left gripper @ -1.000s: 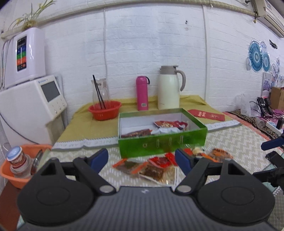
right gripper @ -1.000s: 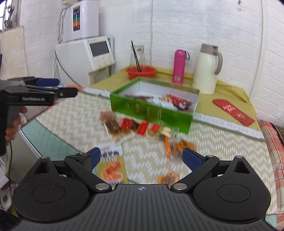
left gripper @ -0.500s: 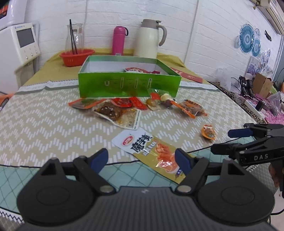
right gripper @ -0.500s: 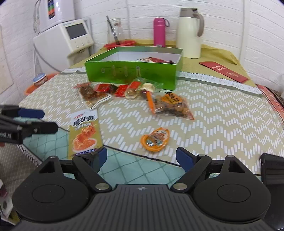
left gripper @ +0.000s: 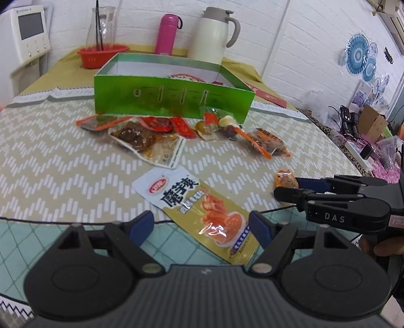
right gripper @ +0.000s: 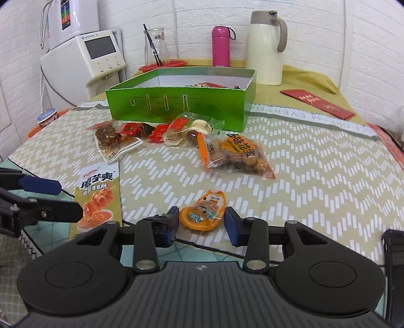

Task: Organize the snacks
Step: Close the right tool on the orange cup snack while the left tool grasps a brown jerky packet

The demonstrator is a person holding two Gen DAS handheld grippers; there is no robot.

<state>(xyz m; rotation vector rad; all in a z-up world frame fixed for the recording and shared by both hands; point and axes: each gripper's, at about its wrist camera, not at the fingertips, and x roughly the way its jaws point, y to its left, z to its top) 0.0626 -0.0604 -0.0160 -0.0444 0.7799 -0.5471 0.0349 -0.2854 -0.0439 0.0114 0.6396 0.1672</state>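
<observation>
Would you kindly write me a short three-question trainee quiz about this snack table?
1. True or false: the open green cardboard box already holds some packets.
2. Which packet lies between the right gripper's closing jaws? A) small orange round pouch B) long gold and white sachet C) clear peanut bag
3. Fill in: the tall cream jug stands to the ___ of the pink flask in both views.

Key: 1 true; 2 A; 3 right.

White brick walls (right gripper: 315, 15) enclose the room. A table (right gripper: 315, 176) wears a chevron cloth, with a white dispenser (right gripper: 83, 58) beside it. Blue paper fans (left gripper: 359, 54) decorate one wall.
</observation>
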